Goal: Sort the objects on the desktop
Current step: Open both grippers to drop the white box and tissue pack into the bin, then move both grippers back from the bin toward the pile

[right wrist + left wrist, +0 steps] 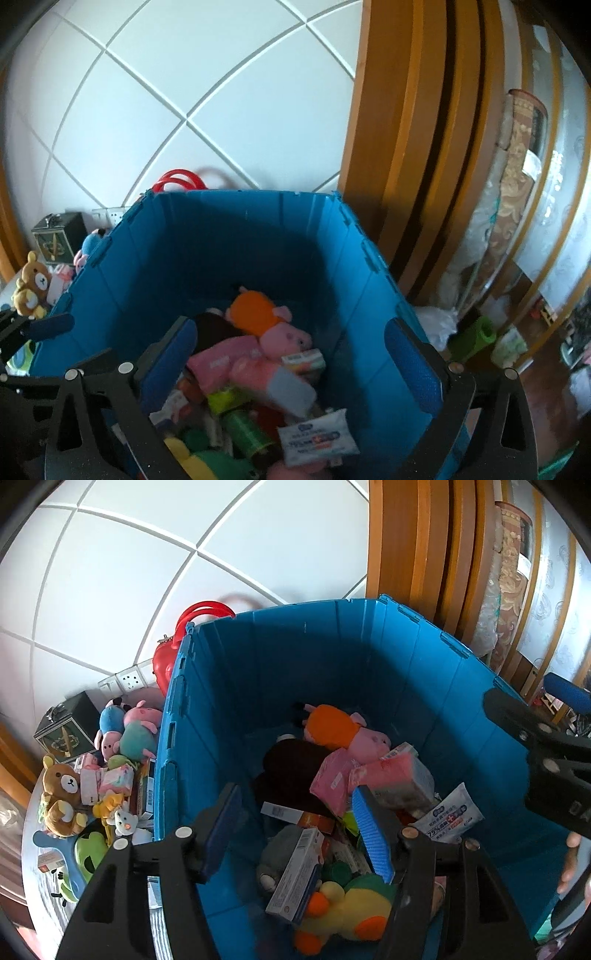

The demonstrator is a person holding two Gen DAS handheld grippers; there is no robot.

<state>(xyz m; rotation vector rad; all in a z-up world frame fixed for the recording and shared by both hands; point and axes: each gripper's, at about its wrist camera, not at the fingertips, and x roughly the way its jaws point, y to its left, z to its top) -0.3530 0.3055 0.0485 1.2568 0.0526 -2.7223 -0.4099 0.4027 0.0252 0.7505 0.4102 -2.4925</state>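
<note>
Both grippers hang over the open top of a deep blue crate (295, 672), each pitched downward into it. The left gripper (299, 830) sits at about 6 o'clock in its own view, its two blue-padded fingers (371, 834) standing apart with nothing between them; under the gap lie a small white carton (295, 875) and a yellow plush duck with orange feet (343, 912), neither touched by the pads. The right gripper (299, 369) is spread wide, its pads (413, 369) well apart and empty, the right-hand pad close to the crate's right wall. In the left wrist view the right gripper's black frame comes in at 3 o'clock, above the crate's right rim, and part of a person's hand (570, 860) shows at about 4 o'clock. The crate already holds a heap of sorted things: a pink pig plush in an orange dress (273, 325) towards the far side, a dark plush (291, 768) beside it, pink packets (221, 362), a white wipes pack (317, 439) at the near right and a green spool (247, 432). Outside the crate, at 9 o'clock in the left wrist view, more toys wait on the desk (33, 856): a brown bear plush (61, 794), pig plushes (129, 731) and a green frog toy (88, 853).
</note>
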